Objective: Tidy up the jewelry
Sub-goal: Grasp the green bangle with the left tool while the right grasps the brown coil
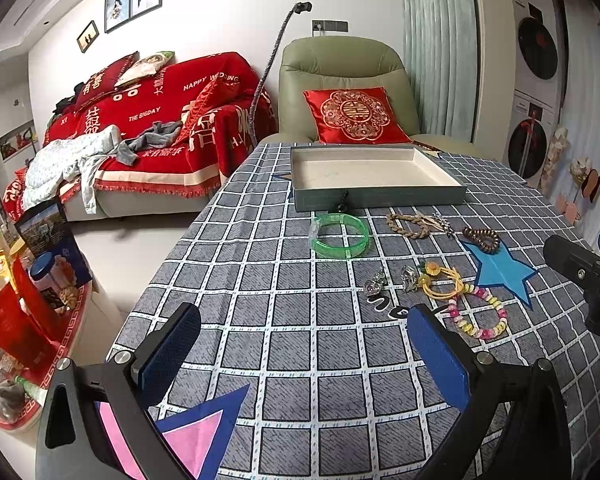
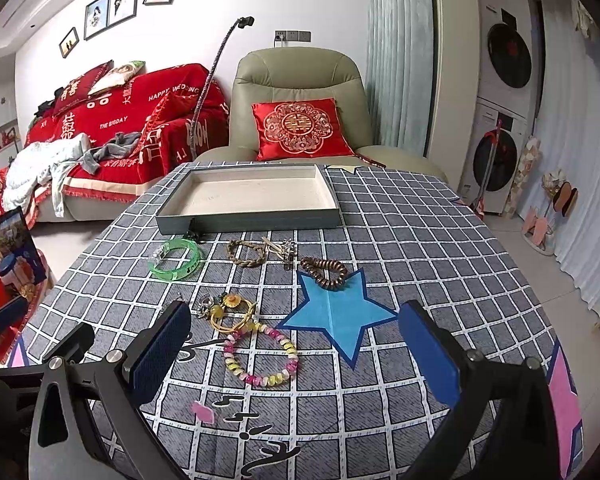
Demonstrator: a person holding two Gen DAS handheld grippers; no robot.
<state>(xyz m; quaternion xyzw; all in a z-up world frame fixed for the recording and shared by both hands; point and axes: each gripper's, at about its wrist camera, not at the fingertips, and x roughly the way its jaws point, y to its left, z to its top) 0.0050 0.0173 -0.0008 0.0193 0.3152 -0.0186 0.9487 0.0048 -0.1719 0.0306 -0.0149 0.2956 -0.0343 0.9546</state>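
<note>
Matt woven checked tablecloth [image 2: 400, 240] under translucent glossy green plastic bangle [image 2: 176, 261], rough braided cord bracelet [image 2: 247, 254], shiny pastel bead bracelet [image 2: 260, 356]; tray [image 2: 172, 222] lined in matt pale fabric.

left hand-held gripper [image 1: 304, 356]: jaws wide apart, empty | right hand-held gripper [image 2: 296, 354]: jaws wide apart, empty

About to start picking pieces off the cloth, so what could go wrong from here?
1. The yellow cord bracelet touches the pastel bead bracelet and the silver clips; lifting one may drag the others.
2. The brown bead bracelet and braided bracelet lie flat on the tablecloth; the open right tool might pinch fabric.
3. The tray has a raised front wall; a dangling piece could catch there.
</note>
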